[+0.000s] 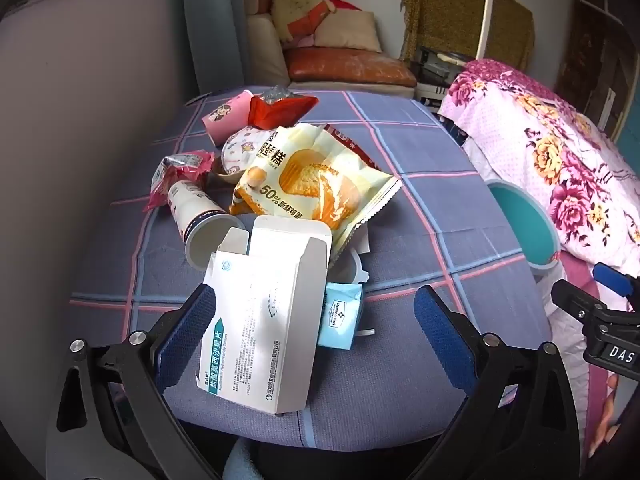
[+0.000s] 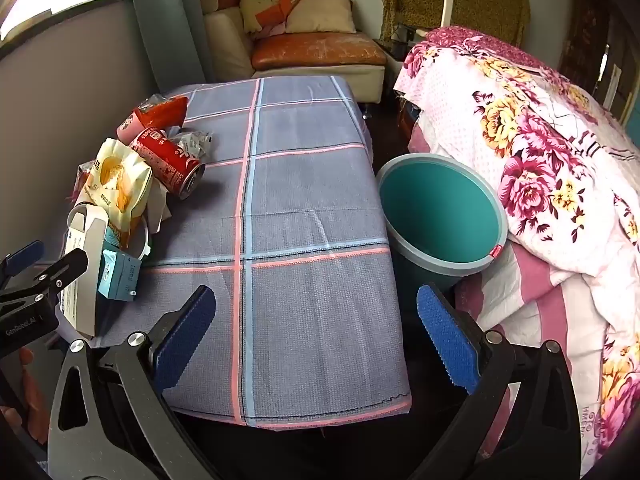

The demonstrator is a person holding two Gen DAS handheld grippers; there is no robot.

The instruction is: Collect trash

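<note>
The left tongs [image 1: 316, 336] stand wide open at the bottom of the left wrist view, their blue pads flanking a white medicine box [image 1: 260, 328] without pressing it; the box lies between them on the plaid-covered worktop [image 1: 440, 208], its long axis running from lower centre of the frame toward its opened flap at mid-frame, roughly along the line of the fingers, so a squeeze across its narrow width looks the likely next move; a small light-blue packet [image 1: 340, 320] sits against the box's right side, just inside the right pad, and could be caught along with it; beyond, toward upper left, the rest of the litter crowds together: a yellow cake wrapper [image 1: 316, 180], a tipped paper cup [image 1: 200, 216], a pink cup [image 1: 224, 120] and a red snack bag [image 1: 280, 110]; the right tongs [image 2: 316, 332], equally wide open and holding nothing, hang over bare cloth at lower centre of the right wrist view, well apart from the pile at that frame's left edge, so the left hand is plainly the nearer; the teal bin [image 2: 436, 208] waits at right of centre, beside the worktop's right edge and against a floral quilt [image 2: 540, 160]; a red can [image 2: 172, 160] shows only in the right view, masked by the wrapper in the left; the box's underside, the bin's bottom and whatever lies beneath the wrapper cannot be seen.
</note>
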